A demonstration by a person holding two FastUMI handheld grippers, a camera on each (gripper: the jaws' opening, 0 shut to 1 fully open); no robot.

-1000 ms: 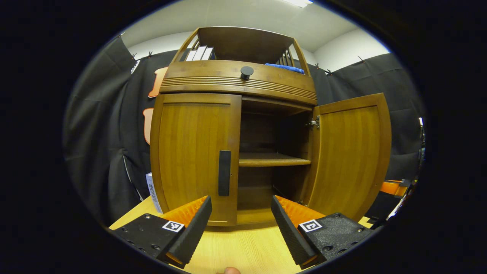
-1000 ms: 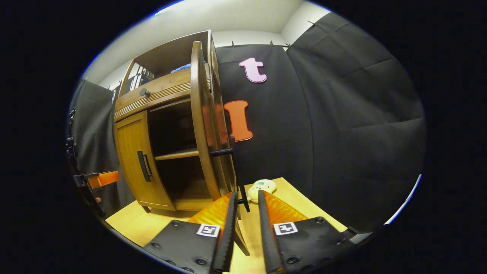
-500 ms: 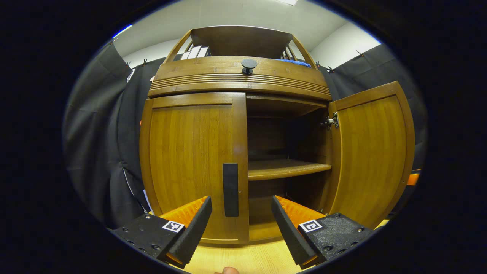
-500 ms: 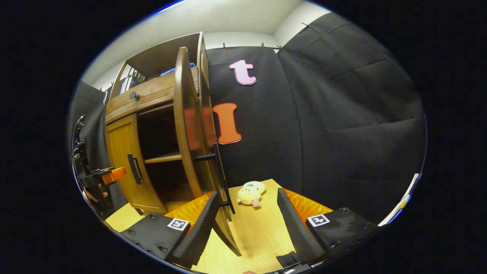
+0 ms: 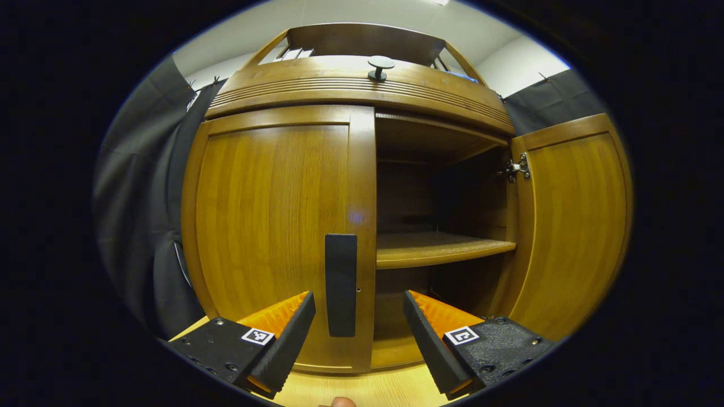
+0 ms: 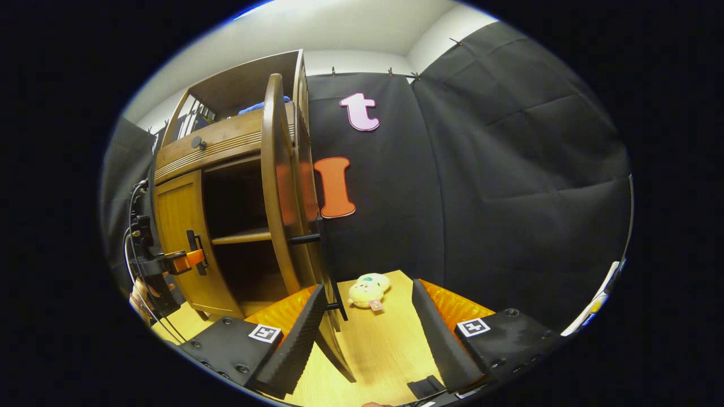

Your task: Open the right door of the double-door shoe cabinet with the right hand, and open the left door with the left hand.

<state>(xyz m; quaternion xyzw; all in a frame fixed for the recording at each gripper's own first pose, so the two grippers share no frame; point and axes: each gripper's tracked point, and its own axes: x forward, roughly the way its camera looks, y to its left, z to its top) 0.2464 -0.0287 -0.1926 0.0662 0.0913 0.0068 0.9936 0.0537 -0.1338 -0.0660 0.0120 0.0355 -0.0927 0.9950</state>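
In the left gripper view, the left gripper (image 5: 357,339) is held with jaws apart before the cabinet (image 5: 362,96); the left door (image 5: 271,226) is seen shut, its handle (image 5: 341,285) lying between the fingers at 12 o'clock, untouched; the right door (image 5: 571,220) is swung open at 3 o'clock, a shelf (image 5: 441,251) bared. In the right gripper view, the right gripper (image 6: 367,345) is held with jaws apart, clamped on nothing; the right door's edge (image 6: 275,186) stands at 11 o'clock; a plush toy (image 6: 366,289) lies on the table (image 6: 379,345) at 12 o'clock; the left gripper (image 6: 184,261) is seen at the left door's handle, at 9 o'clock.
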